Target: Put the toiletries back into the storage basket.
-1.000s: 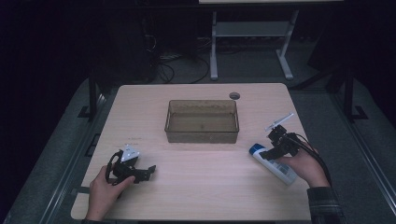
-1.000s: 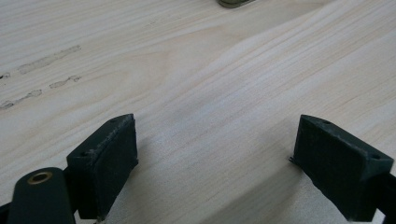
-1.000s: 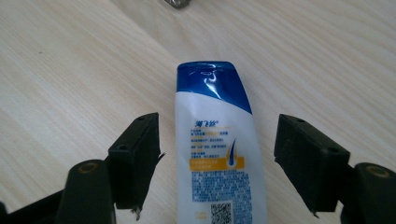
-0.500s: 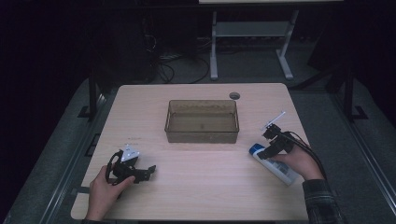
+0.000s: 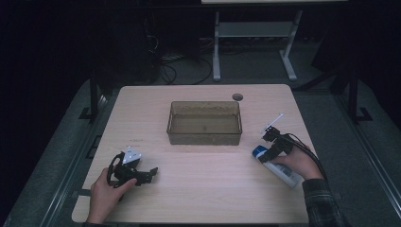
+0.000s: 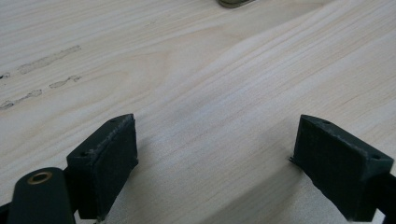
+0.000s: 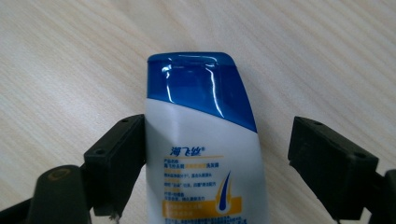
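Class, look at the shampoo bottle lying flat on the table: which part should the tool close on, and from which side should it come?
Grip the white body of the shampoo bottle just below its blue cap, coming down from above. It lies flat on the table, so its two narrow sides face outward for the jaws. The right tool already straddles it there, jaws open, a gap at one side.

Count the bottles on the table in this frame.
1. A white shampoo bottle with a blue cap lies flat near the table's right edge, between the open jaws of the right gripper.
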Motion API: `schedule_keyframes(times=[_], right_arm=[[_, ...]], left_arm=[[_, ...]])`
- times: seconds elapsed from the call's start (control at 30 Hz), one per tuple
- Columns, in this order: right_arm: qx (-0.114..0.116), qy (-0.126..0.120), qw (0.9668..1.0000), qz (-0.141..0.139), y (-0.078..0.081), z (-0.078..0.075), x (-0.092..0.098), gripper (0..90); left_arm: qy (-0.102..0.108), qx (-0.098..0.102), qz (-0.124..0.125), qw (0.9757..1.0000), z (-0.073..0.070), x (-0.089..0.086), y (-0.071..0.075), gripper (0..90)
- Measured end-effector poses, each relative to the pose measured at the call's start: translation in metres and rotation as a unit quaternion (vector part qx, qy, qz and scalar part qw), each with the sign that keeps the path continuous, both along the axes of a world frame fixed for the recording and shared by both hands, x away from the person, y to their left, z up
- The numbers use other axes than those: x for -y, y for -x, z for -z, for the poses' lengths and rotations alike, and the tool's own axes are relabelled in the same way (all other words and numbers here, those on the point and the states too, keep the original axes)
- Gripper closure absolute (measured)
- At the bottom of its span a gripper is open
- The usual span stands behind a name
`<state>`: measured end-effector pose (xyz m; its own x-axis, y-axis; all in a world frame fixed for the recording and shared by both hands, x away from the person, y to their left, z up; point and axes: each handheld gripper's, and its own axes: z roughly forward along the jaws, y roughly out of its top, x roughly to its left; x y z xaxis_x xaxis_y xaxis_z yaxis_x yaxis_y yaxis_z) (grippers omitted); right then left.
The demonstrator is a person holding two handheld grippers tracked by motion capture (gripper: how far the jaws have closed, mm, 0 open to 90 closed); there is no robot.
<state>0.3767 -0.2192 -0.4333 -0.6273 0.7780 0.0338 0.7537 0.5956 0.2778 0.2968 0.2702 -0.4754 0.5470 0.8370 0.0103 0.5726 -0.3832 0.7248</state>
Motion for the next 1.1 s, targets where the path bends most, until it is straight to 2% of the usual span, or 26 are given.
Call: schedule_keyframes(times=[0.13, 0.27, 0.5, 0.6, 0.77, 0.87, 1.1], right_arm=[[-0.008, 0.006, 0.9999, 0.0, -0.001, 0.003, -0.001, 18.0], [-0.017, 0.02, 0.9996, -0.004, -0.002, 0.009, -0.004, 13.6], [-0.02, 0.03, 0.9993, -0.008, -0.001, 0.013, -0.008, 13.1], [-0.021, 0.038, 0.999, -0.013, -0.001, 0.014, -0.009, 15.7], [-0.021, 0.036, 0.999, -0.014, -0.001, 0.014, -0.01, 21.5], [-0.02, 0.032, 0.9992, -0.014, -0.001, 0.011, -0.01, 31.4], [-0.017, 0.032, 0.9992, -0.013, -0.001, 0.01, -0.01, 33.1]], left_arm=[[0.0, 0.0, 0.0, 1.0, 0.0, 0.0, 0.0, 12.2], [0.0, 0.0, 0.0, 1.0, 0.0, 0.0, 0.0, 12.2], [0.0, 0.0, 0.0, 1.0, 0.0, 0.0, 0.0, 12.2], [0.0, 0.0, 0.0, 1.0, 0.0, 0.0, 0.0, 12.2], [0.0, 0.0, 0.0, 1.0, 0.0, 0.0, 0.0, 12.1], [0.0, 0.0, 0.0, 1.0, 0.0, 0.0, 0.0, 12.2], [0.0, 0.0, 0.0, 1.0, 0.0, 0.0, 0.0, 12.2]])
